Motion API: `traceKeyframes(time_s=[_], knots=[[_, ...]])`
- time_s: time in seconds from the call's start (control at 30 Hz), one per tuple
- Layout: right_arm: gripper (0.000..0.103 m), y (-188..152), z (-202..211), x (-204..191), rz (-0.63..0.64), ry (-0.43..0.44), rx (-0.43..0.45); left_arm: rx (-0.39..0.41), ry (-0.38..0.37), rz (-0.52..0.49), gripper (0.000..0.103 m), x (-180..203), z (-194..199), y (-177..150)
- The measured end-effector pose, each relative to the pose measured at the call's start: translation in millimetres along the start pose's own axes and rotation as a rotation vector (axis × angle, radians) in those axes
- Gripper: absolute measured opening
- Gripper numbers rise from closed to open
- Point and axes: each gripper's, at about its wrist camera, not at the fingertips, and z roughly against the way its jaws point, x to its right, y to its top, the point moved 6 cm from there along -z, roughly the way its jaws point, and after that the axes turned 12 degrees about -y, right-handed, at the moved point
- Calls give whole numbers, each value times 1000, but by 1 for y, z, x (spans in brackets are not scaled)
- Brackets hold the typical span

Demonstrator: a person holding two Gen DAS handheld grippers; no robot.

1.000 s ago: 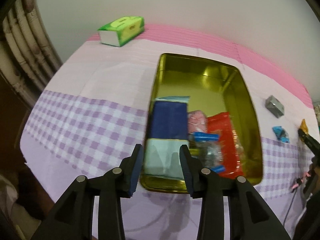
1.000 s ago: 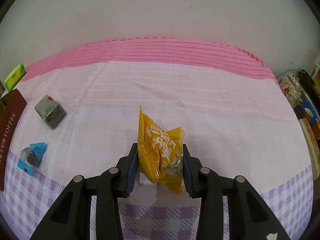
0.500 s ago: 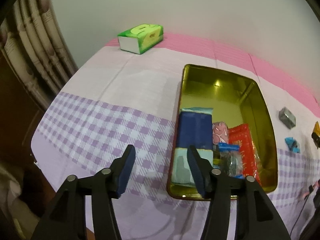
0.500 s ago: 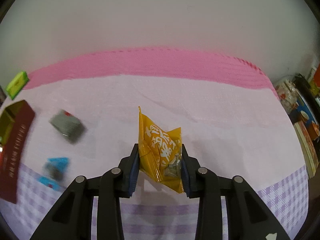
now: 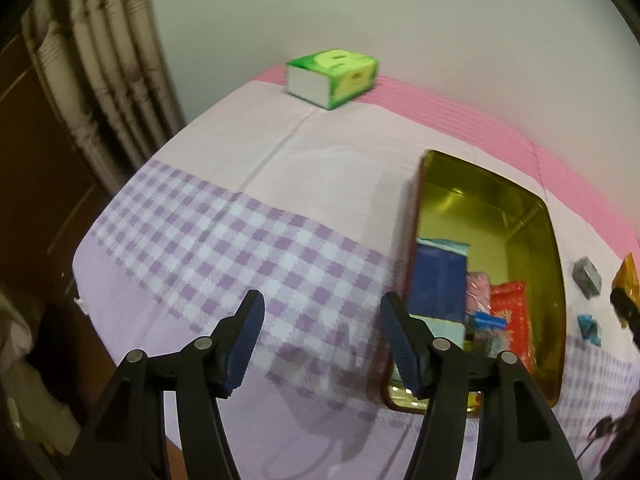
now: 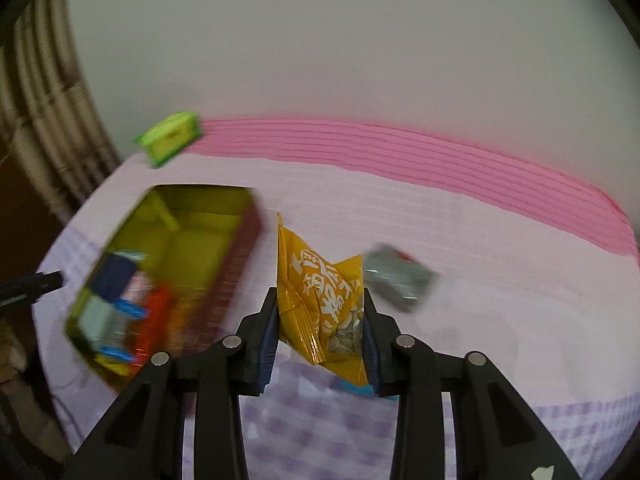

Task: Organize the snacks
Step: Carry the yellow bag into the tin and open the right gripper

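My right gripper (image 6: 320, 332) is shut on a yellow snack packet (image 6: 320, 296) and holds it above the cloth, right of the gold tin (image 6: 192, 224). The tin (image 5: 480, 196) holds a blue pack (image 5: 438, 280), a pink packet (image 5: 478, 292), a red packet (image 5: 510, 312) and a clear blue-ended sweet (image 5: 488, 322). A grey packet (image 5: 587, 278) (image 6: 400, 276) and a small blue sweet (image 5: 588, 328) lie on the cloth right of the tin. My left gripper (image 5: 322, 340) is open and empty over the checked cloth, left of the tin.
A green tissue box (image 5: 332, 72) (image 6: 170, 136) stands at the back left of the table, by the wall. A curtain (image 5: 96, 76) hangs at the left. The table's left and front edges (image 5: 92, 300) are near my left gripper.
My left gripper has opened wider and drawn back left, away from the tin. My right gripper has swung left with the yellow packet, bringing the tin into its view.
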Motion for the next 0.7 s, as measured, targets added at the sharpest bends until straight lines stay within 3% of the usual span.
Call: traceKeyframes(time_s=[0.3,0.7], knots=[[33,7,-3,-74,79,108,-15,17,27,108,61,-26,4,2],[34,1,-26,-113,113,135,-64,25,21,77,61,-19,3,2]])
